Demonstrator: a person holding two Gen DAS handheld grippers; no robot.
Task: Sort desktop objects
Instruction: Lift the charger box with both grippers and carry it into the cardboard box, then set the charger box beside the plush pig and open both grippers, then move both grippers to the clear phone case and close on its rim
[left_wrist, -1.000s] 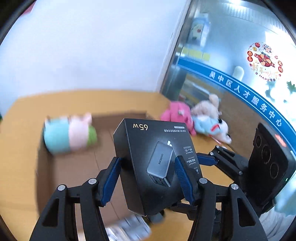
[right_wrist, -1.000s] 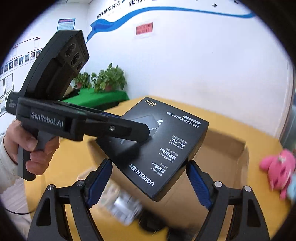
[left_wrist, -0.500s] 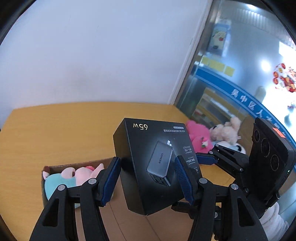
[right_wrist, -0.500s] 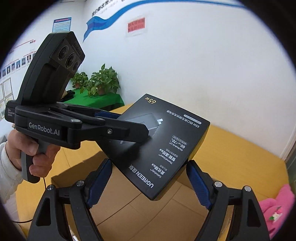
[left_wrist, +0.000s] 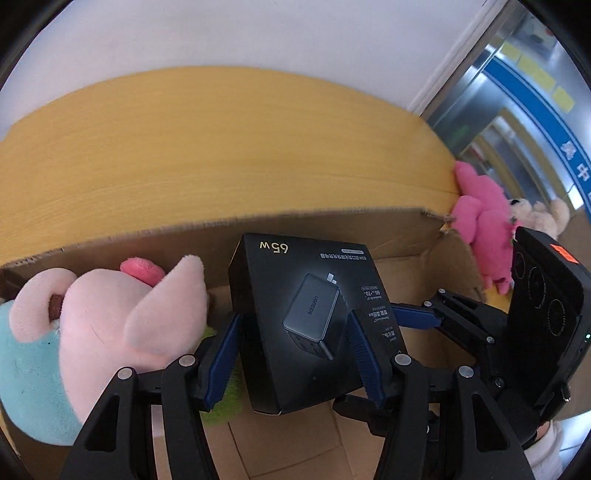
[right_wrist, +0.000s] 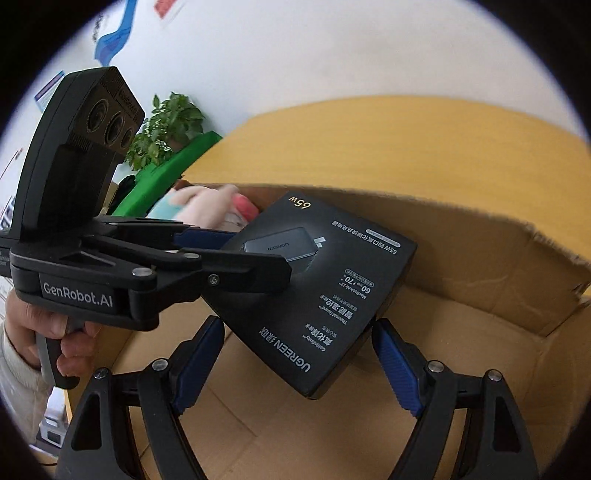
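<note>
Two tongs in view: left tongs (left_wrist: 293, 354) clamped on black charger box (left_wrist: 310, 317) w/ blue pads on both sides, box held tilted above open cardboard box (left_wrist: 332, 225). Right tongs (right_wrist: 297, 363) spread apart, just under the charger box, not touching. Pink plush (left_wrist: 122, 314) inside cardboard box at left. Yellow counter (left_wrist: 221, 140) behind.

Black tongs (left_wrist: 295, 360), blue ribbed pads (left_wrist: 221, 360)
</note>
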